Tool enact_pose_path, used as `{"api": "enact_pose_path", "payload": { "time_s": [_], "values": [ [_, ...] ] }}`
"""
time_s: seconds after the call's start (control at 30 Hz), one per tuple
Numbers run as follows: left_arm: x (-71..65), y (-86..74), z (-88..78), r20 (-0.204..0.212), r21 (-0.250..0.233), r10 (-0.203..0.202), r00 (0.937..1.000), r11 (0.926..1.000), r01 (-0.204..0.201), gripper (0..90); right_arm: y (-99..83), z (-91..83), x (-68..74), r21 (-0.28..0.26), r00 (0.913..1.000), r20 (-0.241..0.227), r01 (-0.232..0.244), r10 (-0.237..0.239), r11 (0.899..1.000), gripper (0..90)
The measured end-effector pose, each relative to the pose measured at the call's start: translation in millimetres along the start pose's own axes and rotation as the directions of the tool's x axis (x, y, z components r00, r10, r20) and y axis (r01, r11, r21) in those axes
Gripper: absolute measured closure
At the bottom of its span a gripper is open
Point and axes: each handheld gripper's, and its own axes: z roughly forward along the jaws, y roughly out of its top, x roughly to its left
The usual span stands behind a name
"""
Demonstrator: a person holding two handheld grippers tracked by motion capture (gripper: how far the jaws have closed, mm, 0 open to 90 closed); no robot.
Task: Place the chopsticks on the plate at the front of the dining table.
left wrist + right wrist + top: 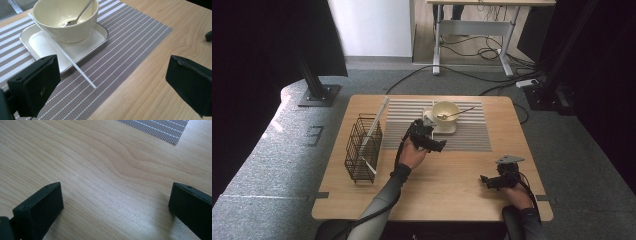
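Note:
A cream bowl (446,111) (72,30) with a metal spoon (80,16) in it stands on a white square plate (96,37), on a striped placemat (472,135) (125,50). A thin white stick (62,55) leans from the bowl's rim, across the plate, down onto the mat. My left gripper (430,136) (112,75) hovers over the mat just in front of the plate, open, nothing between its jaws. My right gripper (485,180) (116,192) rests low over bare wood at the front right, open and empty.
A black wire basket (362,147) stands at the table's left with a long white stick (377,120) leaning out of it. The wooden table (447,185) ends close behind the right hand. Cables and a desk frame lie on the floor beyond.

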Motion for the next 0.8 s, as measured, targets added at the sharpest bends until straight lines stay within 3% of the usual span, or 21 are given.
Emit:
{"api": "enact_pose_path", "payload": {
  "time_s": [0.4,0.8],
  "values": [
    [-10.1,-19.8,-27.3,0.014,-0.012,0.017,0.9997,0.9998,-0.017,0.0,0.1,0.0,0.1,0.001,1.0,0.0,-0.001,0.001,1.0,0.0],
    [-19.9,-53.5,-49.8,0.026,-0.032,0.036,0.999,0.9989,-0.036,0.0,0.0,0.1,-0.1,-0.001,1.0,0.0,0.001,-0.001,1.0,0.0]
  ]
}}
